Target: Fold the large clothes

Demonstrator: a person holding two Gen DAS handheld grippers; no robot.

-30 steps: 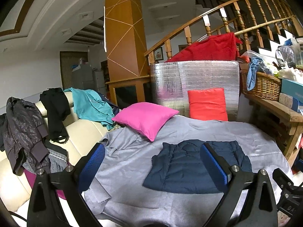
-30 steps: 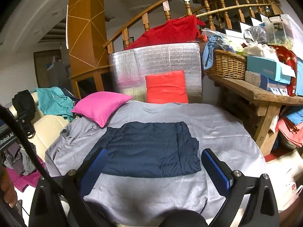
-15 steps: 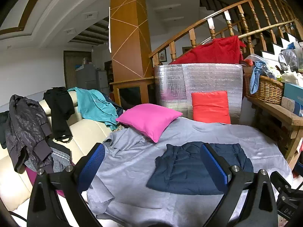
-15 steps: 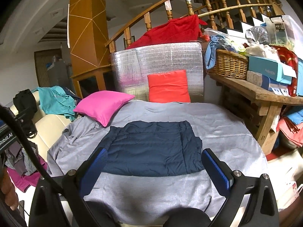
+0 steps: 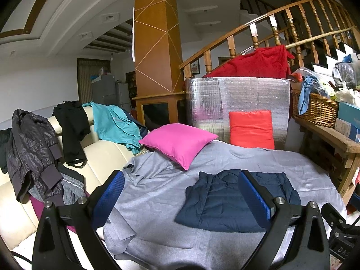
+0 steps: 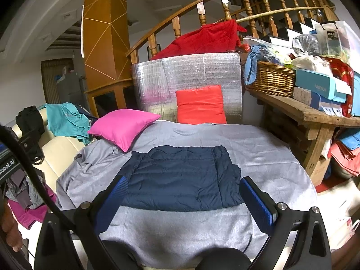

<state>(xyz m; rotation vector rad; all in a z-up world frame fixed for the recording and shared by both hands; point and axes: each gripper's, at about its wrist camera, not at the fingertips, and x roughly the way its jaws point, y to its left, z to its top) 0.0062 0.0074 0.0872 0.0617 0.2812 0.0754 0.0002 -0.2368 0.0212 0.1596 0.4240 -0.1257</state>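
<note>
Nearest: left gripper (image 5: pixel 180 198) and right gripper (image 6: pixel 181 200), blue pads spread wide, nothing held. Just beyond: folded navy quilted jacket (image 6: pixel 182 175) flat on grey cloth-covered worktop (image 6: pixel 270 157), bare cloth all round. Farther: pink cushion (image 6: pixel 122 129), red cushion (image 6: pixel 200 104). Left view only: black puffer jacket (image 5: pixel 29 148) on cream sofa (image 5: pixel 105 155).

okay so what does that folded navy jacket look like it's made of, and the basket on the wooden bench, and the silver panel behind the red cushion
Navy jacket: apparently a smooth synthetic shell, lightly padded; stitched channels run across it and it looks matte.
Basket: woven wicker or rattan, by its tan interlaced strands.
Silver panel: seemingly foil-faced bubble insulation; a shiny, gridded surface that blurrily reflects pink, though the exact material is uncertain.
</note>
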